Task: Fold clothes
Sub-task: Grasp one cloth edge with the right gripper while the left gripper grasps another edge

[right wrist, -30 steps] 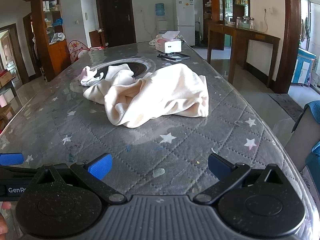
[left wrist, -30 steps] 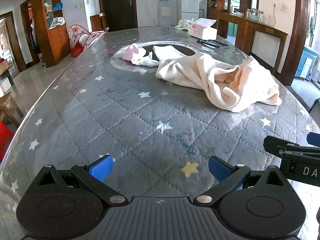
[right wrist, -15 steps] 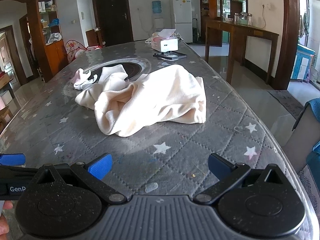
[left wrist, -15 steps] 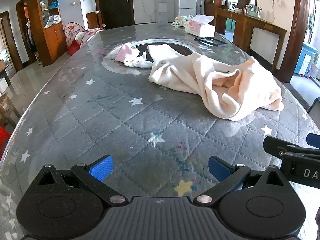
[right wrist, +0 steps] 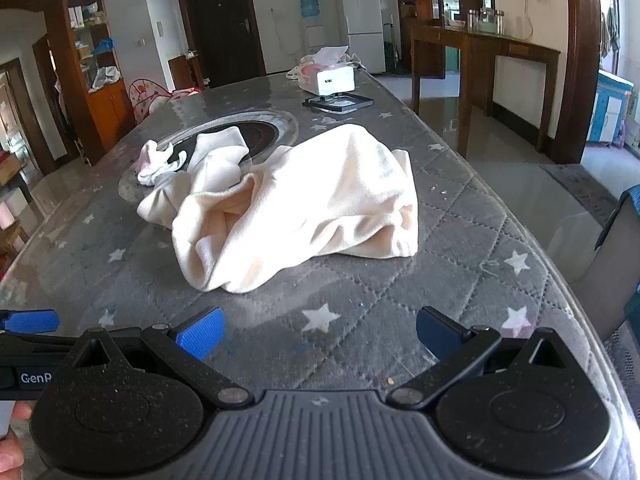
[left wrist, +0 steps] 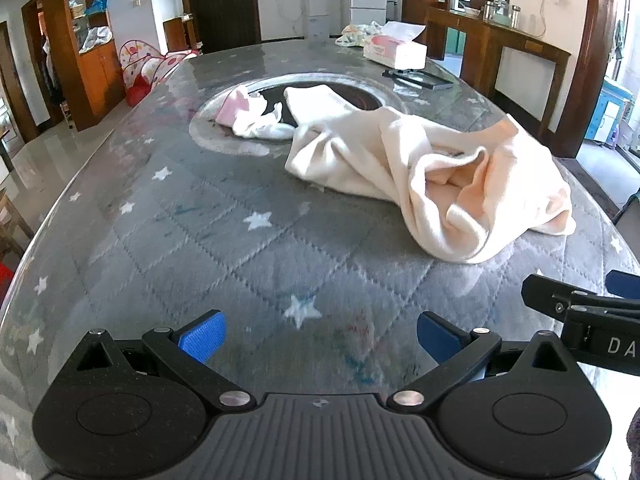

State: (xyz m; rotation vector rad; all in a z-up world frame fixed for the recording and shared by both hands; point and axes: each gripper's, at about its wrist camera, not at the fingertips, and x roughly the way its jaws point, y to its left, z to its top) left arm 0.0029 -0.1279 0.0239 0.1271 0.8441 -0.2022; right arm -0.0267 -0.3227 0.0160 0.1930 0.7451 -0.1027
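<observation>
A crumpled cream garment [left wrist: 424,172] lies in a heap on the grey star-quilted table [left wrist: 240,240]; it also shows in the right wrist view [right wrist: 296,208]. A small pink-and-white garment [left wrist: 252,114] lies beyond it on the round glass inset, also seen in the right wrist view [right wrist: 158,162]. My left gripper [left wrist: 320,336] is open and empty, low over the table, short of the cream garment. My right gripper [right wrist: 318,336] is open and empty, just in front of the heap. Each gripper shows at the edge of the other's view.
A tissue box [left wrist: 394,52] and a flat black frame [left wrist: 418,78] sit at the table's far end. The table's right edge [right wrist: 560,264] drops off beside a chair [right wrist: 616,264]. Shelves, a fridge and a wooden side table stand around the room.
Both grippers have moved forward over the table towards the cream garment, which now looks larger and nearer. Both stay open and empty. The clothes have not moved.
</observation>
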